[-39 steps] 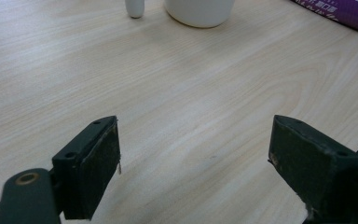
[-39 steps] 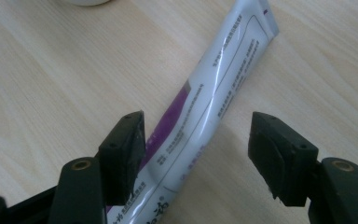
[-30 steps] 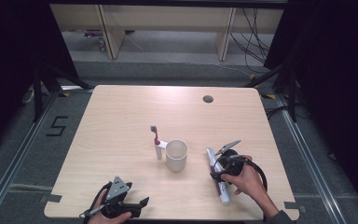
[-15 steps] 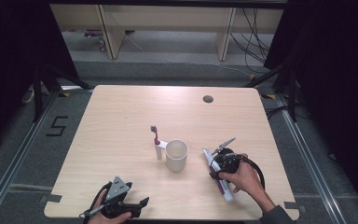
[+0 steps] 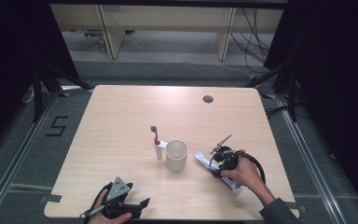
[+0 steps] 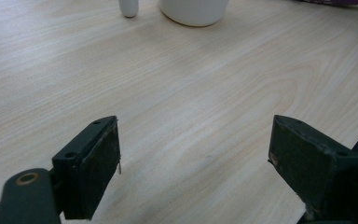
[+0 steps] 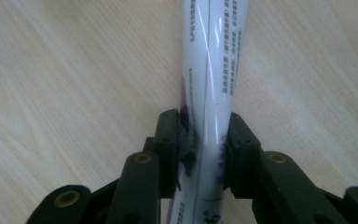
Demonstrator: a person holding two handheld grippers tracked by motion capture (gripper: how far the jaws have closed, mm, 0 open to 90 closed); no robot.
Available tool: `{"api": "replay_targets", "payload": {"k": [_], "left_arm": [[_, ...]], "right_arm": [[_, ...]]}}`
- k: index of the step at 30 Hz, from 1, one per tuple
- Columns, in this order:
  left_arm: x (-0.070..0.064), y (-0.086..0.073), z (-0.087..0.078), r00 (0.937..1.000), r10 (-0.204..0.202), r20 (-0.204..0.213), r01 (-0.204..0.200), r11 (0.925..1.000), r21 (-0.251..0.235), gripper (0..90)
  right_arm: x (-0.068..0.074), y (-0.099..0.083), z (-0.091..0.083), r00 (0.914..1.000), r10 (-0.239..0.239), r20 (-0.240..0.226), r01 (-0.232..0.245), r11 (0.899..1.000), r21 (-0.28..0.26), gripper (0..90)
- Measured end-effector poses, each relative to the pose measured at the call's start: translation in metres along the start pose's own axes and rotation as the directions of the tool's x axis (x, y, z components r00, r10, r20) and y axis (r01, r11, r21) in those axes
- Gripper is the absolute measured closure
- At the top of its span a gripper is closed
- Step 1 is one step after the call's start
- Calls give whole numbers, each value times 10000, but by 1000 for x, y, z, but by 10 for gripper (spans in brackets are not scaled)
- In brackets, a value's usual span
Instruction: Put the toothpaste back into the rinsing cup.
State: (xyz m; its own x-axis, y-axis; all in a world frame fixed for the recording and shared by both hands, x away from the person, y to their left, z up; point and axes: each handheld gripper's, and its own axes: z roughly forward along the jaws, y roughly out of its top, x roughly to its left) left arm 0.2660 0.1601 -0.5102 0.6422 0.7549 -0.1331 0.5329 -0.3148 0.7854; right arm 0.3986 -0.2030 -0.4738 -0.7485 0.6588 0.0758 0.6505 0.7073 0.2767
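Right gripper view: tongs (image 7: 204, 140) now clamping toothpaste tube (image 7: 209, 70).

The right gripper (image 5: 220, 157) has moved a little since the first picture. Back then it sat a bit nearer to the right edge of the table (image 5: 121, 116). Half a second later it had slid a small way toward the white cup (image 5: 176, 154), and now it sits in about that same spot, over the upper part of the white and purple tube (image 5: 233, 185) (the tube lies flat on the wood). The hand (image 5: 243, 172) holding it came along with it. In the right gripper view the jaws now press the tube (image 7: 210, 93) from both sides.
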Motion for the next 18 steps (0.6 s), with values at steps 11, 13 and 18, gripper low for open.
{"api": "replay_targets", "payload": {"k": [11, 13, 18], "left_arm": [[-1, 0, 1, 10000, 27, 6, -27, 10000, 80, 164], [-2, 0, 1, 10000, -14, 1, 14, 10000, 2, 164], [-2, 0, 2, 9999, -99, -16, 99, 9999, -82, 164]], "right_arm": [[-4, 3, 0, 9985, -532, -122, 541, 9942, 930, 744], [-3, 6, 1, 9979, -627, -187, 645, 9907, 1201, 744], [-5, 11, 4, 9928, -1201, -4, 1185, 9790, 1657, 745]]}}
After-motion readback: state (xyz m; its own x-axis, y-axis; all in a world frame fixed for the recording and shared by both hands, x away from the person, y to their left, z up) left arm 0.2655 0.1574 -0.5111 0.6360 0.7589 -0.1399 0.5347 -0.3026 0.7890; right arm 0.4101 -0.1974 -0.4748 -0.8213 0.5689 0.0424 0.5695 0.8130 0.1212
